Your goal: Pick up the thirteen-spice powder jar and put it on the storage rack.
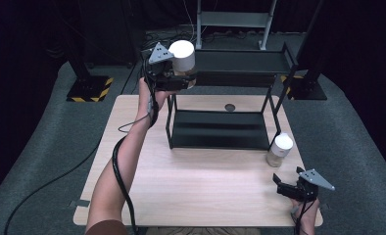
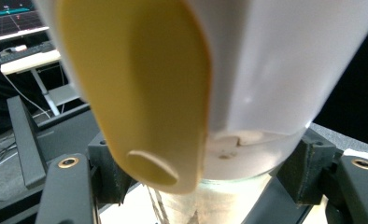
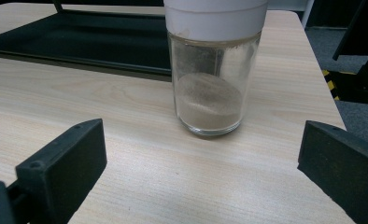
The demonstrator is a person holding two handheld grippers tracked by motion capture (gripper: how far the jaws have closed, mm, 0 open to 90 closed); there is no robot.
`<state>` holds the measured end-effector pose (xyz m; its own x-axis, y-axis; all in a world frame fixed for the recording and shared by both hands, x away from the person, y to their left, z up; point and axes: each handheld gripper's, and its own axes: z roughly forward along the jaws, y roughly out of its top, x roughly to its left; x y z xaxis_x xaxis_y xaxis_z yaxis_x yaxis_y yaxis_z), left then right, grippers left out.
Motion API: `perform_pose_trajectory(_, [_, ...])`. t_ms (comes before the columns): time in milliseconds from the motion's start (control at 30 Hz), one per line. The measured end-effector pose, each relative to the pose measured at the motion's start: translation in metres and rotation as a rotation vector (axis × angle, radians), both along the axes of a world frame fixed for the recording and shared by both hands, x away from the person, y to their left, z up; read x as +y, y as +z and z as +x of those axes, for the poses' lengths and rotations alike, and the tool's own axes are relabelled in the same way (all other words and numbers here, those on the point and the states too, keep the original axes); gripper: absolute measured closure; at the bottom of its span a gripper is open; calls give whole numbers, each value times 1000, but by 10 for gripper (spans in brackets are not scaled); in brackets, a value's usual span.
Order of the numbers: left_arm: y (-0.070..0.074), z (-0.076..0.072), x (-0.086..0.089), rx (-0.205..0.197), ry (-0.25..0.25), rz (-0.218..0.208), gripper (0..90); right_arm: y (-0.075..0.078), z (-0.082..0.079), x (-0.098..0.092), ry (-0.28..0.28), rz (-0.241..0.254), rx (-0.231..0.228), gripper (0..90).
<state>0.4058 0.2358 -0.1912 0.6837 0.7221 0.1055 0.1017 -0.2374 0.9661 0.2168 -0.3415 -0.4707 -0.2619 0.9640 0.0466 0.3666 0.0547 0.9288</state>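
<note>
Two glass jars with white lids are in play on a pale wooden table point(image 1: 191, 191) that carries a black two-tier rack point(image 1: 220, 129). One jar, the raised jar point(image 1: 183, 61), sits clamped between the jaws of the left gripper point(image 1: 174, 78), held up in the air at the left end of the rack's upper shelf point(image 1: 240, 61), near its corner and above the table's far left part. In the left gripper view the raised jar's white lid point(image 2: 285, 70) looms close, with a yellow flap point(image 2: 140, 93) across its front, and the black jaws press on the glass just under the lid from both sides. The second jar point(image 1: 279, 150) stands upright on the table at the rack's near right leg, just beside it; the right gripper view shows pale powder point(image 3: 209, 100) lying in its lower part. The right gripper point(image 1: 291, 185) hovers low over the near right corner of the table, its jaws spread wide apart with nothing between them, pointing at the second jar, which stands a little ahead of it and clear of both jaws.
</note>
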Motion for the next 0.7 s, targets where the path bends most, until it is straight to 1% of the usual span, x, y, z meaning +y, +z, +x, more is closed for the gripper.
perform_pose_trajectory(67, [4,2,-1,-2,0,-2,301,0,0,0,0,0,0,0])
perform_pose_trajectory(233, [8,6,-3,0,-2,-8,301,0,0,-1,2,2,1,1])
perform_pose_trajectory(467, [15,14,-7,5,13,-3,301,0,0,0,0,2,-2,1])
perform_pose_trajectory(600, [18,19,-8,13,21,-18,301,0,0,-1,2,1,0,0])
perform_pose_trajectory(700, [21,22,-11,13,34,-19,301,0,0,-1,2,1,0,1])
